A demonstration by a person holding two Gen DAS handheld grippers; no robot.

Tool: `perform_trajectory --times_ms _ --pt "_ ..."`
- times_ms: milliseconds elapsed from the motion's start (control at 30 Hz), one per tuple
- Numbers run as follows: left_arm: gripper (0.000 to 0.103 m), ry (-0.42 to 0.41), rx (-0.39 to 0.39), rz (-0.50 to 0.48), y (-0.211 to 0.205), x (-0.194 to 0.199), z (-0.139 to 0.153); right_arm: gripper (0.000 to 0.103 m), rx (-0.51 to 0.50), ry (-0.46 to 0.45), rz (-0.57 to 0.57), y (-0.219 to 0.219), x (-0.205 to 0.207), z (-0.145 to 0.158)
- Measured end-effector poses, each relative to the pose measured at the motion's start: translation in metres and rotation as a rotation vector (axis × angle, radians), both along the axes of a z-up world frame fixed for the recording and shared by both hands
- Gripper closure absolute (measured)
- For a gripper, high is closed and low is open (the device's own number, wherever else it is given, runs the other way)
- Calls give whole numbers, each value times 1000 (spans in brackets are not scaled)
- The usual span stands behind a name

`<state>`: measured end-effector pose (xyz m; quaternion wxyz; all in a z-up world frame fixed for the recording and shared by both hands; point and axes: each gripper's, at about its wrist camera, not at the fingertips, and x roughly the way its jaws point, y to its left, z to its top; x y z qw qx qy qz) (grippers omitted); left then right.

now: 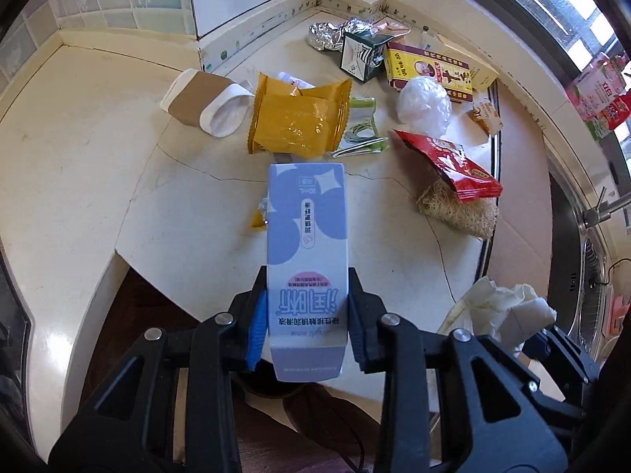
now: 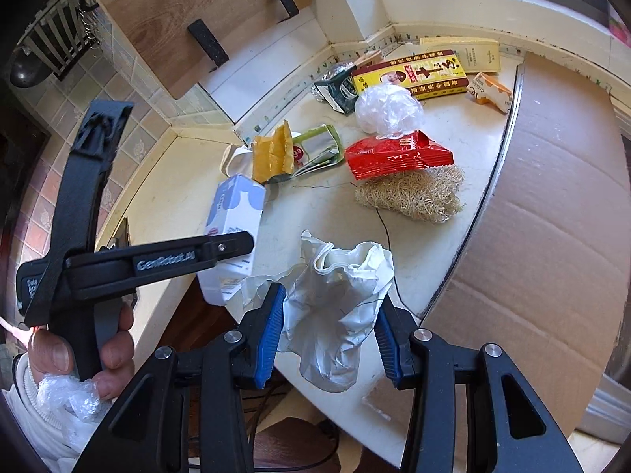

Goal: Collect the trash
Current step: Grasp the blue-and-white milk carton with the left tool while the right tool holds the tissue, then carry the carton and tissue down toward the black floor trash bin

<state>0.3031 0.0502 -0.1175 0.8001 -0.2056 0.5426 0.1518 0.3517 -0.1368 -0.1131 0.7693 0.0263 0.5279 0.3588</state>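
Observation:
My left gripper is shut on a blue-and-white carton, its pads pressing both sides near the lower end. The carton hangs over the cream counter at its front edge. From the right wrist view the same carton shows in that gripper, whose handle a hand holds. My right gripper is shut on a crumpled white plastic bag, which sags between the blue pads. The bag also shows at the lower right of the left wrist view.
Loose trash lies farther back: a yellow wrapper, a sleeved paper cup, a red packet on a loofah, a clear plastic wad, a yellow box, a green carton and foil. Cardboard covers the right side.

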Motion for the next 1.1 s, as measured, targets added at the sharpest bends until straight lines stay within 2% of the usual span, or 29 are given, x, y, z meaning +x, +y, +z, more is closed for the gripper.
perform_trajectory --times_ms 300,500,667,800,1000,1100 --pt "72 -182 76 -149 -3 -74 45 60 -5 -87 -93 7 -64 28" --pt "72 -233 92 -253 -9 -134 58 60 -36 -184 -127 27 -142 49" --pt "72 -229 87 -328 -18 -188 44 60 -80 -220 -175 25 -210 49" --pt "72 -176 54 -368 -28 -218 22 60 -116 -166 -211 13 -257 30" --pt "72 -116 35 -388 -50 -247 -6 60 -111 -104 -269 -19 -297 10" --pt "72 -109 43 -373 -61 -256 -18 60 -103 -77 -273 -37 -303 -4"
